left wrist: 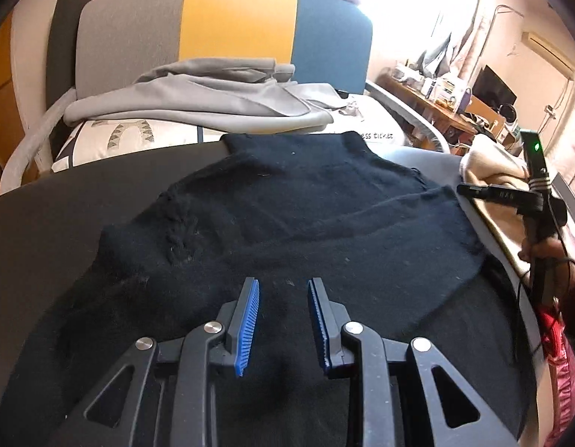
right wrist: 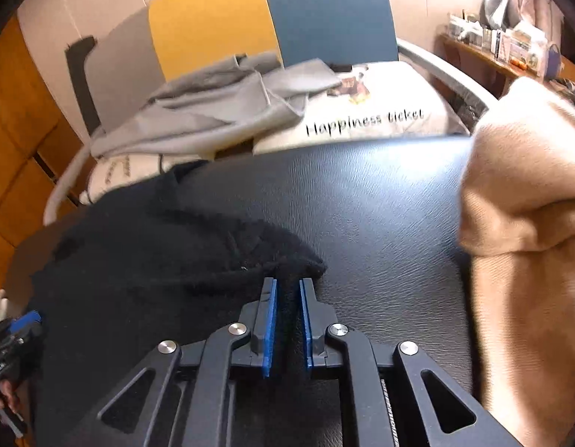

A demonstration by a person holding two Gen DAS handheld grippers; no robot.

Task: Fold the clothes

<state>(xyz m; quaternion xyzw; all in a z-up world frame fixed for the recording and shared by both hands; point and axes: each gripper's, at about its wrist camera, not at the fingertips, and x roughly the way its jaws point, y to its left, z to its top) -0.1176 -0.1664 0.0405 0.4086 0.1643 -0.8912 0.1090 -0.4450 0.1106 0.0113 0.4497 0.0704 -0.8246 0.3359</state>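
Observation:
A black knitted sweater (left wrist: 287, 216) lies spread on a black leather table top (right wrist: 380, 201). My left gripper (left wrist: 283, 290) is open just above the sweater's near part, nothing between its blue pads. My right gripper (right wrist: 287, 287) is shut on an edge of the black sweater (right wrist: 168, 253), with dark knit between its blue pads. The sweater stretches left and away from it. The right gripper's handle (left wrist: 537, 201) shows at the right edge of the left wrist view.
A beige garment (right wrist: 526, 223) lies bunched at the table's right side. Behind the table stands a chair with a grey, yellow and blue back (left wrist: 228, 26), holding a grey garment (left wrist: 213, 100) on a printed cushion (right wrist: 362, 119). A cluttered desk (left wrist: 447, 97) is far right.

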